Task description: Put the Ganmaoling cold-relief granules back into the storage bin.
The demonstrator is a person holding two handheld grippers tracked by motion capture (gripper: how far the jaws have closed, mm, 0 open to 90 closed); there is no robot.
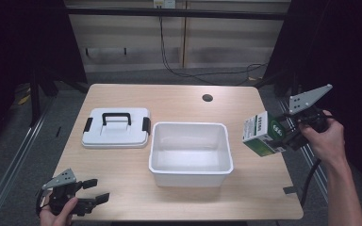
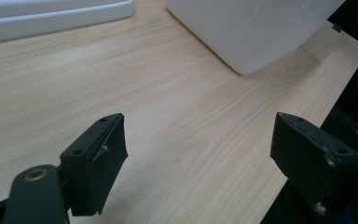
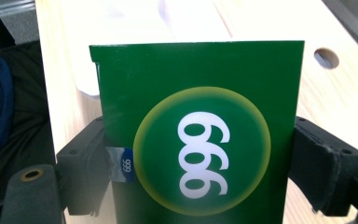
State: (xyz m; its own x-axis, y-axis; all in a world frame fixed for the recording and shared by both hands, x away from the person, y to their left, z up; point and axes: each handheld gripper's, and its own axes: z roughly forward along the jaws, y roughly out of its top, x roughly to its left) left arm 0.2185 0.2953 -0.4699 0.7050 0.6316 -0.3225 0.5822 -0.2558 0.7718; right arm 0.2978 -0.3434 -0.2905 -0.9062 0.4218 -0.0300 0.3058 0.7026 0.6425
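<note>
From the high view, the right claw (image 1: 290, 134) pinches a green-and-white carton (image 1: 264, 134) held in the air just right of the white tub (image 1: 190, 153); the lid (image 1: 116, 127) with its black handle lies left of the tub, and the left claw (image 1: 93, 190) rests spread, near the wooden surface (image 1: 179, 99)'s front left corner.

The left gripper view shows spread jaws over bare wood, the tub's corner (image 2: 251, 28) ahead.

The right gripper view adds the carton's (image 3: 200, 135) printed face: white "999" in a yellow-ringed circle, jaws pressed on both sides.

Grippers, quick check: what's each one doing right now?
Left gripper: open, holding nothing, low over the table.
Right gripper: closed on the green carton, held above the table's right edge.
</note>
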